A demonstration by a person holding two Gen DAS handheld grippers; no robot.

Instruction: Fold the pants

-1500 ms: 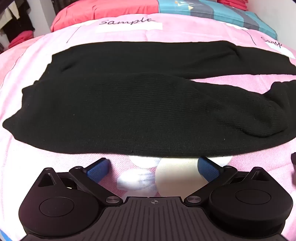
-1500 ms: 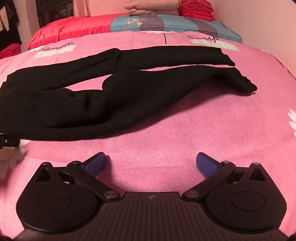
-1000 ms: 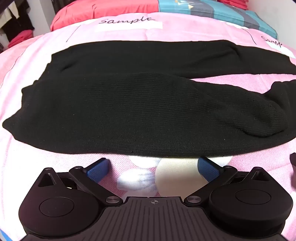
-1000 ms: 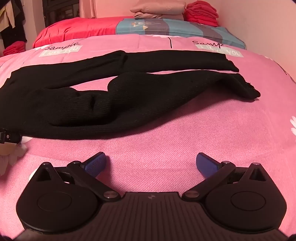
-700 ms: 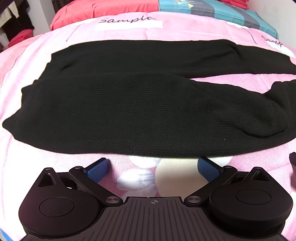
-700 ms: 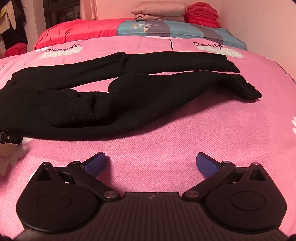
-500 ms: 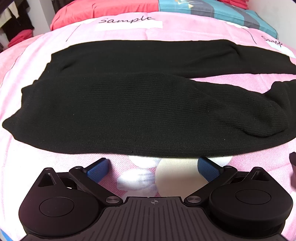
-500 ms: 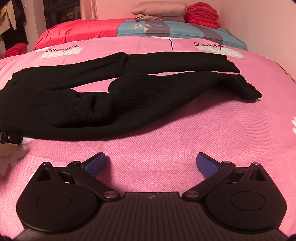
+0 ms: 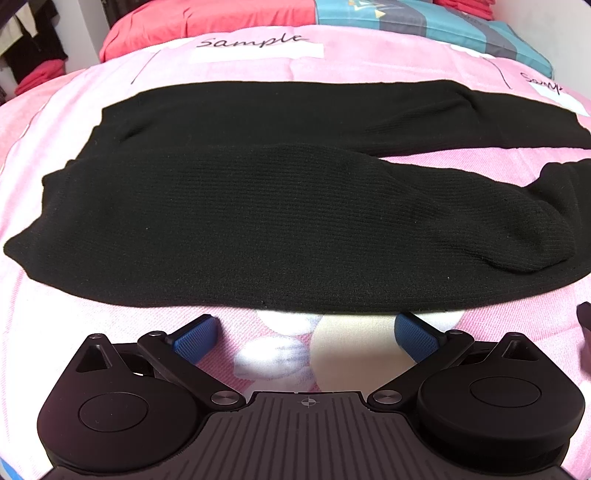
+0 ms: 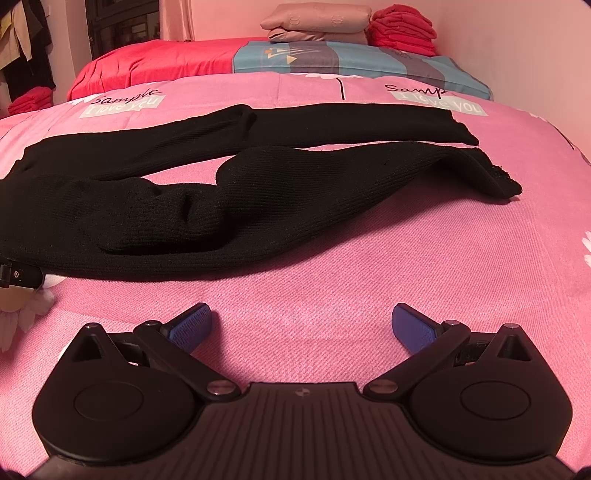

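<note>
- Pink bed (image 10: 369, 258) under everything; white "Sample" print toward 12 o'clock.
- Black knit pants (image 9: 258, 221) spread flat across bed, waist toward 9 o'clock in left view, two legs running toward 3 o'clock, near leg bunched mid-length.
- Folded pink and red stacks (image 10: 402, 18) at 12 o'clock in right view.
- Left claw (image 9: 306, 328) spread wide, empty, blue pads just short of pants' near edge.
- Right claw (image 10: 301, 325) spread wide, empty, over bare sheet, apart from pants.

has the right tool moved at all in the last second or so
Yes. The right tool dropped lower and eased back: the folded blankets by the wall and the black pants sit lower in its view.
</note>
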